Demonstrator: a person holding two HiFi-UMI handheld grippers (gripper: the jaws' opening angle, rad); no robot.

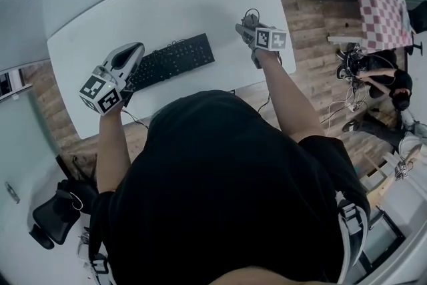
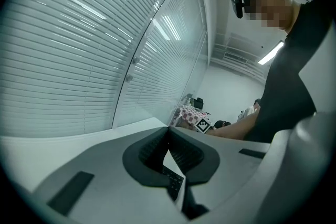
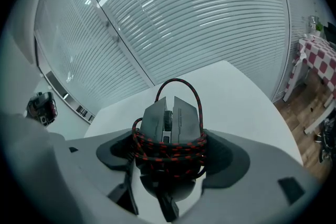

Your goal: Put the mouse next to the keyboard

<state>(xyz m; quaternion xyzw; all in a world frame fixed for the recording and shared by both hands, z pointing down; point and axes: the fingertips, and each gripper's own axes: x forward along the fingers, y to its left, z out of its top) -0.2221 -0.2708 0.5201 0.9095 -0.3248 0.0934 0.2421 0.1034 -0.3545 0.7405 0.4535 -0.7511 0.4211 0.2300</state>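
A white tabletop (image 1: pixel 173 3) with rounded corners fills the upper middle of the head view. Wood-plank floor (image 1: pixel 313 30) shows to its right, with a table under a red-and-white checked cloth (image 1: pixel 383 13) at upper right and a black office chair (image 1: pixel 57 217) at lower left. A black keyboard (image 1: pixel 173 60) lies slantwise at the frame's centre, close to the tabletop's near edge. The left gripper (image 1: pixel 123 63) hangs over the keyboard's left end. The right gripper (image 1: pixel 248 29) is over the right part of the tabletop, not far from that side's edge. The right gripper view alone shows what it carries: its jaws are clamped on the sides of a grey mouse (image 3: pixel 170 118), which is wound round with a red-and-black braided cable (image 3: pixel 168 152), one loop arching over its front. Whether the mouse touches the tabletop cannot be told. That view also shows glass walls with slatted blinds (image 3: pixel 184 23) behind the far edge. In the left gripper view the jaws meet at their tips with nothing held, and a few keys and a strip of white surface show through the gap beneath. The mouse sits well apart from the keyboard's right end, with bare tabletop between them, and the whole far half of the surface is bare too.
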